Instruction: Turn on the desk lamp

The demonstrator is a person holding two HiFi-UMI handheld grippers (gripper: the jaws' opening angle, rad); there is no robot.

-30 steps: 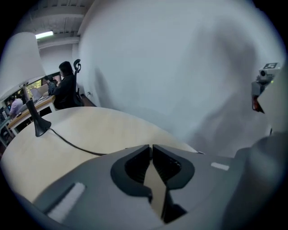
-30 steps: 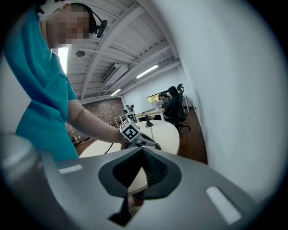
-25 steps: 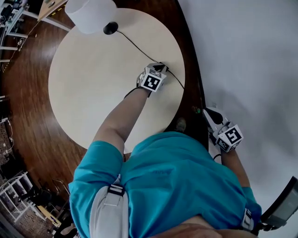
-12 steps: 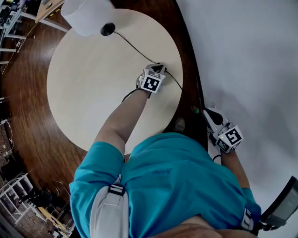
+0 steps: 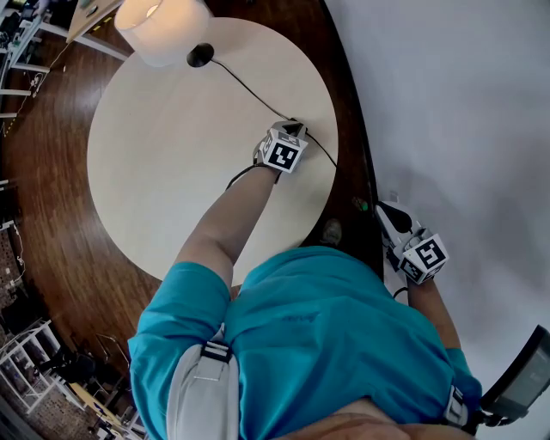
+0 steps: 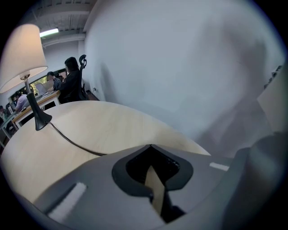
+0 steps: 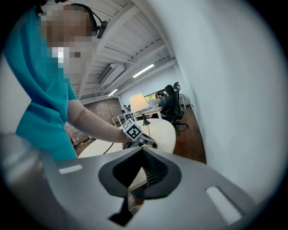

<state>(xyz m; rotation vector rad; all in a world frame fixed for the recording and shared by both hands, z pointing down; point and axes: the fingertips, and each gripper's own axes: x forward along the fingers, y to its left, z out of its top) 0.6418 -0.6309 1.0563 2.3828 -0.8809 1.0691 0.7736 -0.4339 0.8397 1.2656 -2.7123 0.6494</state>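
Round table (image 5: 172,172): one lit lamp (image 5: 163,26), one cord (image 5: 248,88).

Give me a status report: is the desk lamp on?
Left gripper shut, tip at the cord on the table. Right gripper shut, empty, off the table. Lamp glowing: on. Nothing in the way.

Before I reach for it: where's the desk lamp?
In the head view, the desk lamp stands at the table's far left edge, its cord running to the left gripper.
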